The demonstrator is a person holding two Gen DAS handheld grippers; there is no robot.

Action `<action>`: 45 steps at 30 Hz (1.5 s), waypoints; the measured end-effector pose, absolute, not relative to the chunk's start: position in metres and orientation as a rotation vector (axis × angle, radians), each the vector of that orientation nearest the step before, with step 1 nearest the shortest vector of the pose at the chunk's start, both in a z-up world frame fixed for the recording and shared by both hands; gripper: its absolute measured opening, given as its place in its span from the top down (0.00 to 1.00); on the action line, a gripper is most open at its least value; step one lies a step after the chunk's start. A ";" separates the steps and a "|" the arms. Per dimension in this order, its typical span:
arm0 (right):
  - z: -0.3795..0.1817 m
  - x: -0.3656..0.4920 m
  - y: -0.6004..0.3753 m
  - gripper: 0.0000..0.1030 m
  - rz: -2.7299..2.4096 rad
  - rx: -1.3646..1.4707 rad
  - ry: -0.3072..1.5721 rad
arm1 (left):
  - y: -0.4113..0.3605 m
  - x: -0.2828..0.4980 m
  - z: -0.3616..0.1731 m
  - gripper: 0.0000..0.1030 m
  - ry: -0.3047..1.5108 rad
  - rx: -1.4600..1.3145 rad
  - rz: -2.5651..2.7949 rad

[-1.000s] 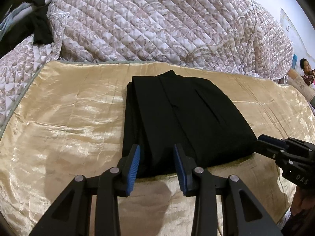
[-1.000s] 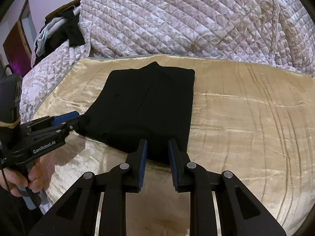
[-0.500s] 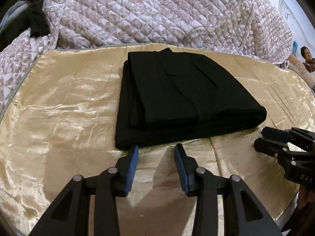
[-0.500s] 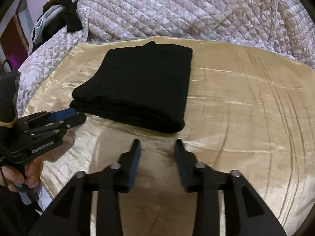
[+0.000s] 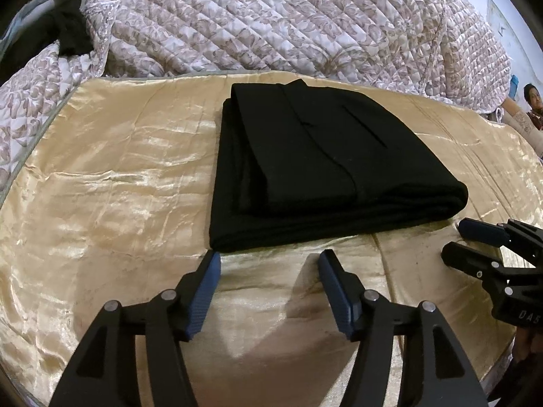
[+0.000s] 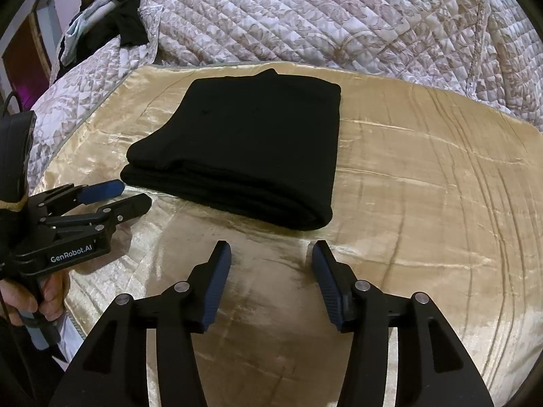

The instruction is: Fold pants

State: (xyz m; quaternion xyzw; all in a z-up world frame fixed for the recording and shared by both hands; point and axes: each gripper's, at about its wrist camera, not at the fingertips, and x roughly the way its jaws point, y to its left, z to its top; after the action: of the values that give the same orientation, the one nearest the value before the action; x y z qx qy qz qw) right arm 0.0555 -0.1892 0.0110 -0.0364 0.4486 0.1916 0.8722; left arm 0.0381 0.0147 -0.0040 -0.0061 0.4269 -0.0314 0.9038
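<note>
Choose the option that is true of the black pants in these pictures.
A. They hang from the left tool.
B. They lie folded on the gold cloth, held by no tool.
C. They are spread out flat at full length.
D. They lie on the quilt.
B: the black pants lie as a folded stack on the gold cloth, clear of both open tools.

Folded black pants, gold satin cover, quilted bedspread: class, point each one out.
folded black pants [image 5: 325, 169], left wrist view, top layer.
gold satin cover [image 6: 424, 186], right wrist view, bare stretch.
quilted bedspread [image 5: 271, 23], left wrist view, raised middle.
</note>
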 end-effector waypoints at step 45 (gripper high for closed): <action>0.010 0.056 -0.187 0.46 0.393 -0.076 0.937 | 0.015 0.039 -0.007 0.28 0.899 -0.012 -0.069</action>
State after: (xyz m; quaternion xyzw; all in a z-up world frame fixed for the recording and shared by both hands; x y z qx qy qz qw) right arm 0.0556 -0.1870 0.0103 -0.0362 0.4483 0.1879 0.8732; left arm 0.0388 0.0147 -0.0075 -0.0058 0.4345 -0.0332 0.9000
